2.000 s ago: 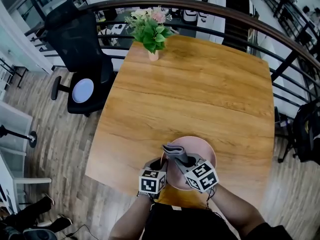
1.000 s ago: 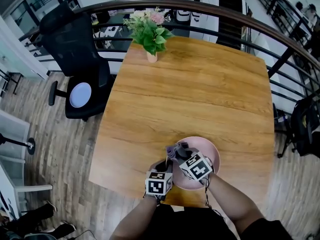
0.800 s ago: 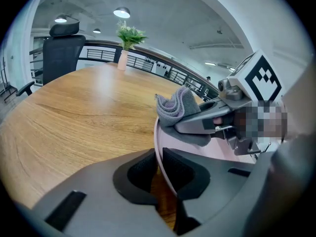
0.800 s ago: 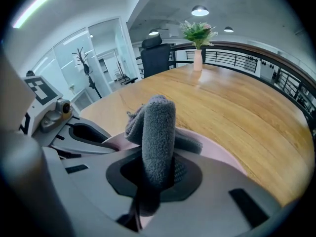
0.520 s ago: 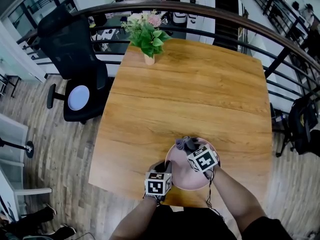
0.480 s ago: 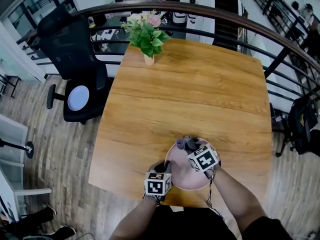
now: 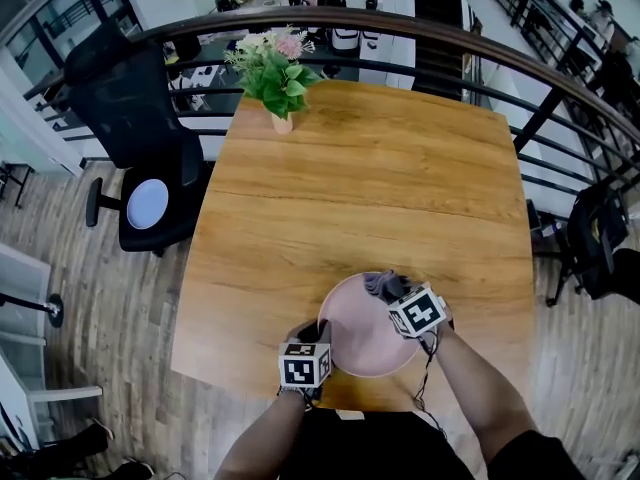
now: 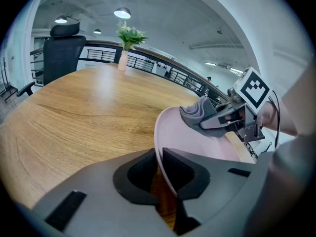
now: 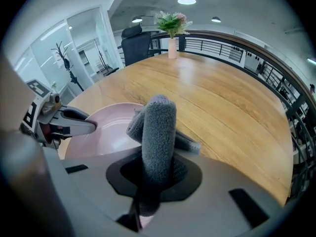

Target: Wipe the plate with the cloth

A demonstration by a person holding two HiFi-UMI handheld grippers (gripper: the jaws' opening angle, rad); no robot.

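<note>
A pink plate [image 7: 355, 336] lies near the front edge of the wooden table [image 7: 360, 188], its left side tipped up. My left gripper [image 7: 317, 332] is shut on the plate's left rim; in the left gripper view the rim [image 8: 159, 147] runs between the jaws of that gripper [image 8: 159, 171]. My right gripper [image 7: 398, 294] is shut on a folded grey cloth [image 7: 384, 285] and holds it against the plate's far right part. In the right gripper view the cloth [image 9: 158, 127] stands up from the jaws of the right gripper [image 9: 155, 174], with the plate [image 9: 101, 132] behind it.
A vase of flowers [image 7: 272, 80] stands at the table's far left corner. A black office chair [image 7: 135, 118] with a pale disc on its seat is left of the table. A dark railing [image 7: 520, 88] runs behind and to the right.
My right gripper has carried the cloth across the plate from its left part to its far right part. The left gripper has kept its hold on the rim.
</note>
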